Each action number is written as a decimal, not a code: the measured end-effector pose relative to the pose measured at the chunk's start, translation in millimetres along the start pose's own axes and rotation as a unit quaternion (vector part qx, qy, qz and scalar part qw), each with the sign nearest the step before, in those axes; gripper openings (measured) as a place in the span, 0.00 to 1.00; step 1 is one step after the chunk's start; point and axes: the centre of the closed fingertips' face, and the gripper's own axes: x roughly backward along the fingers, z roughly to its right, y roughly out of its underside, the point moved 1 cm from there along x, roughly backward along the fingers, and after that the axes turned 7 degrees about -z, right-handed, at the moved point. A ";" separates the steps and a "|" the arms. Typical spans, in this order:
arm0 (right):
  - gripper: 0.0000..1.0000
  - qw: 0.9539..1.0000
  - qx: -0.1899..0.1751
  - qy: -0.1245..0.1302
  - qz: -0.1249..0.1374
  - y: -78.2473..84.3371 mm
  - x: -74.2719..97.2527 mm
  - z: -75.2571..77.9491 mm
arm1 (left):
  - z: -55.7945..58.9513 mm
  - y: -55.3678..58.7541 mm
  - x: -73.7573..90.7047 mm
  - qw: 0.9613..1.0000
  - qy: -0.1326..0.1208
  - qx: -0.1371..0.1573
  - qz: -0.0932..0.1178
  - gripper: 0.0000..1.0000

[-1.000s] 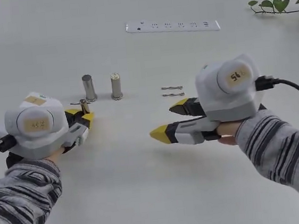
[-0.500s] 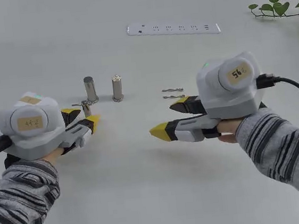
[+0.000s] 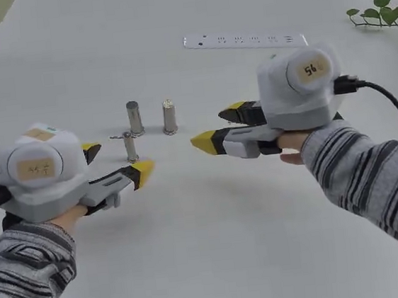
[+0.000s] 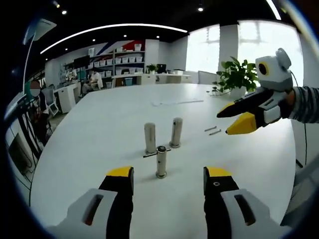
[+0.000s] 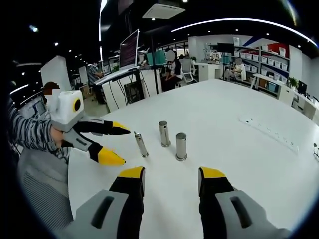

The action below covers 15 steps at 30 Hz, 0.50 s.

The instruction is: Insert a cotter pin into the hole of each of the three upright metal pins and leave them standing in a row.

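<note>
White worktop [image 3: 209,247] carries three upright metal pins [image 3: 134,118], left of centre; two cotter pins [image 4: 210,128] lie right of them. My left hand-held gripper [image 3: 118,159] and right hand-held gripper [image 3: 214,126] gape empty. Cotter pins look light, stiff, slippery: I'd pinch mid-length.

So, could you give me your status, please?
Left gripper, right gripper open. Nearest upright silver metal pin cottered; two pins behind bare. Thin metal cotter pins lie loose. Nothing obstructing.
</note>
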 end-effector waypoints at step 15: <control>0.30 1.000 -0.007 -0.001 0.007 -22.5 -49.9 10.9 | 3.6 1.9 19.3 1.000 -0.011 0.004 0.010 0.72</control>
